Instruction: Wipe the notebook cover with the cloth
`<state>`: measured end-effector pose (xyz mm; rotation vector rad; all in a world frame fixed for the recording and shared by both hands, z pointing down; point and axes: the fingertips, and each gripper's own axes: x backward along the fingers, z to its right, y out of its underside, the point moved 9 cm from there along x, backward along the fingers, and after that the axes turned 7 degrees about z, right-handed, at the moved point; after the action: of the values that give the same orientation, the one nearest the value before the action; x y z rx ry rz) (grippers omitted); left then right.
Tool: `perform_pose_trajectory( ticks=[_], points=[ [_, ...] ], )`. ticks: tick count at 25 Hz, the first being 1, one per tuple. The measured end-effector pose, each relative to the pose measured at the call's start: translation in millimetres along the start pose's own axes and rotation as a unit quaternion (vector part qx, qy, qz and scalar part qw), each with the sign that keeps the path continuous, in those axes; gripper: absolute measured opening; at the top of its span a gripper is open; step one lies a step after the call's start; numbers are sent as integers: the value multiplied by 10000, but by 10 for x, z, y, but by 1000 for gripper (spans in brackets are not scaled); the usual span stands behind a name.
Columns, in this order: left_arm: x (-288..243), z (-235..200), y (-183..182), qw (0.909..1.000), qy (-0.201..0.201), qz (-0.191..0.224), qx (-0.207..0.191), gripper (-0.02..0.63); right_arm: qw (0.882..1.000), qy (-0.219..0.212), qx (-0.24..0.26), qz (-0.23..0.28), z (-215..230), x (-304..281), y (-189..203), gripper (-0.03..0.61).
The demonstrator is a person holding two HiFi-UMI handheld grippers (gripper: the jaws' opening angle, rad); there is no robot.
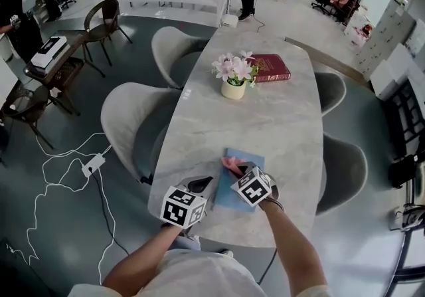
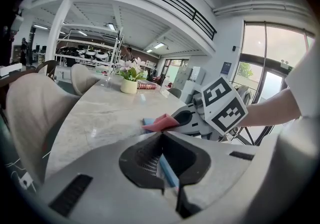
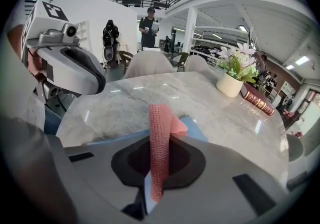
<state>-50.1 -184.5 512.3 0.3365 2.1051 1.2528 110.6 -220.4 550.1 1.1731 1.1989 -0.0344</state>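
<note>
A blue notebook [image 1: 240,184] lies flat near the front edge of the marble table [image 1: 265,123]. My left gripper [image 1: 203,185] is at the notebook's left edge and is shut on that edge; the blue cover [image 2: 168,170] shows between its jaws. My right gripper [image 1: 234,169] is shut on a pink cloth [image 1: 231,165] and holds it down over the far part of the cover. In the right gripper view the cloth [image 3: 160,143] stands folded between the jaws, with the notebook [image 3: 196,129] beneath. The left gripper view shows the right gripper [image 2: 186,119] and its cloth [image 2: 159,123].
A cream pot of pink flowers [image 1: 233,79] and a dark red book [image 1: 269,67] stand at the table's far end. Grey chairs [image 1: 129,126] line both long sides. White cables [image 1: 60,176] trail on the floor at left. People stand in the background.
</note>
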Motion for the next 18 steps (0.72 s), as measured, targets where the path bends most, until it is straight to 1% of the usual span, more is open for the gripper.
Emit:
perform_pose_trajectory(
  ticks=[4,18],
  points=[
    [40,57,33,10000,-77,14,-6,8,9998,-132,-118,87,-107,51,39,15],
    [134,268,177,9994,-328,123,6,8,9982,-498,-124,302,-514,314,251,15]
  ],
)
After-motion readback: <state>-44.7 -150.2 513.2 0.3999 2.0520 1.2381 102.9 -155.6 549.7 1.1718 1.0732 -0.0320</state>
